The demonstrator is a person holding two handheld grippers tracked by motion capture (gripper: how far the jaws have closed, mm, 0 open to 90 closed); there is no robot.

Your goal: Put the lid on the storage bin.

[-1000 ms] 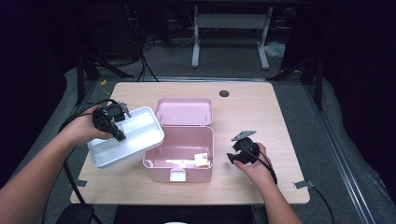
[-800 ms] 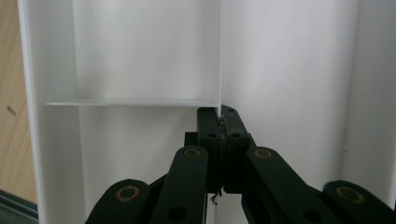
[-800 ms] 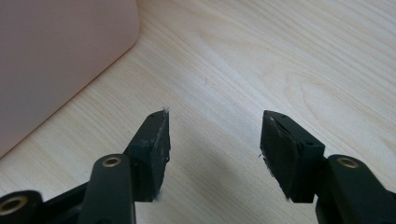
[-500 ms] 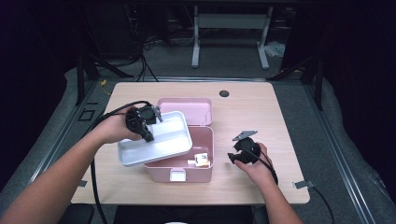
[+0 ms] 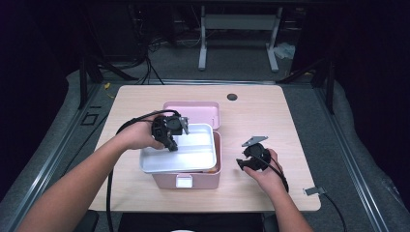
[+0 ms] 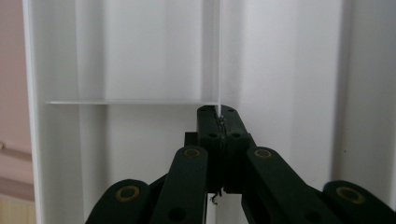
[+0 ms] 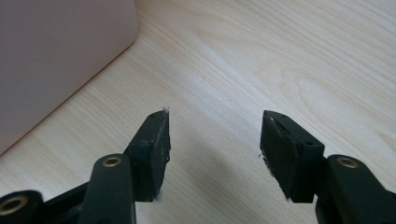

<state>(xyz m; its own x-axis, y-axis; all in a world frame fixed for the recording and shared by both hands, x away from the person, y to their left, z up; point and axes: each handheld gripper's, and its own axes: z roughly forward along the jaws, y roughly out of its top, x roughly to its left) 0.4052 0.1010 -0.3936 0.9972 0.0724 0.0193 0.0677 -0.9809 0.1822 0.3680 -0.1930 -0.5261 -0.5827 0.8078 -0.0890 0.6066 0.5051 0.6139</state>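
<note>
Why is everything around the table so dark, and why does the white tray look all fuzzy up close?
High view: light falls on the table, the room around stays dim. Left gripper view: the white tray sits very close, bright and washed out. Right gripper view: the wood grain looks sharp, with soft shadows under the jaws.

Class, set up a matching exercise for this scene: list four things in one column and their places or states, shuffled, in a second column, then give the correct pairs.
Things:
1. white plastic divided tray
2. pink plastic storage box
3. left gripper
4. right gripper

States:
A. open, over bare wooden table
B. shut on a thin inner wall
C. held above the box
D. standing on the table, lid open

Pairs: 1-C, 2-D, 3-B, 4-A
</note>
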